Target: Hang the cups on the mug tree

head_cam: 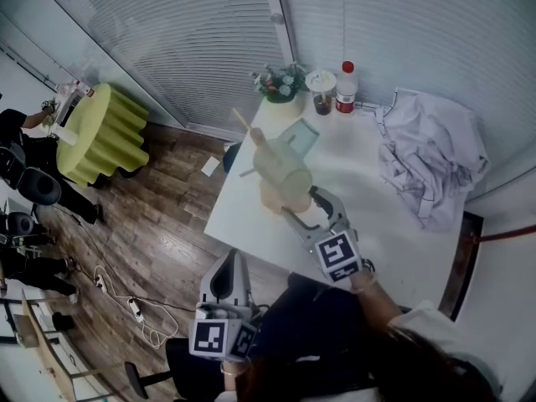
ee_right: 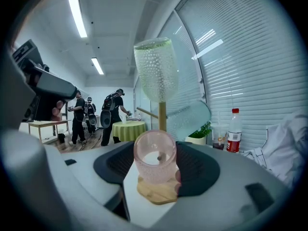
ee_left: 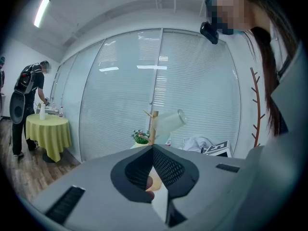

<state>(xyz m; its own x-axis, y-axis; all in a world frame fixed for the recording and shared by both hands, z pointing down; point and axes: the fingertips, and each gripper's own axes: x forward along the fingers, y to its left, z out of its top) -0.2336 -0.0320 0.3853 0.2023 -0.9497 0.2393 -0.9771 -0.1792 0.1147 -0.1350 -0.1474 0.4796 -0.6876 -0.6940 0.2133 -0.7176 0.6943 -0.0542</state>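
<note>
The wooden mug tree point(head_cam: 261, 147) stands on the white table point(head_cam: 368, 216). A pale green cup point(head_cam: 282, 172) and a teal cup point(head_cam: 297, 136) hang on it. In the right gripper view the green cup point(ee_right: 154, 71) sits upside down on the top of the post and the teal cup point(ee_right: 191, 120) hangs to the right. My right gripper point(ee_right: 155, 165) is shut on a pink dimpled cup point(ee_right: 155, 159) just above the tree's wooden base point(ee_right: 159, 192); a peg end shows inside the cup. My left gripper point(head_cam: 224, 285) hangs off the table's near left edge, shut and holding nothing point(ee_left: 153, 150).
At the table's far end stand a flower pot point(head_cam: 280, 83), a lidded drink cup point(head_cam: 321, 90) and a red-capped bottle point(head_cam: 345, 87). A crumpled white cloth point(head_cam: 429, 153) covers the right side. A yellow-green covered table point(head_cam: 96, 132), people and floor cables point(head_cam: 126, 301) lie to the left.
</note>
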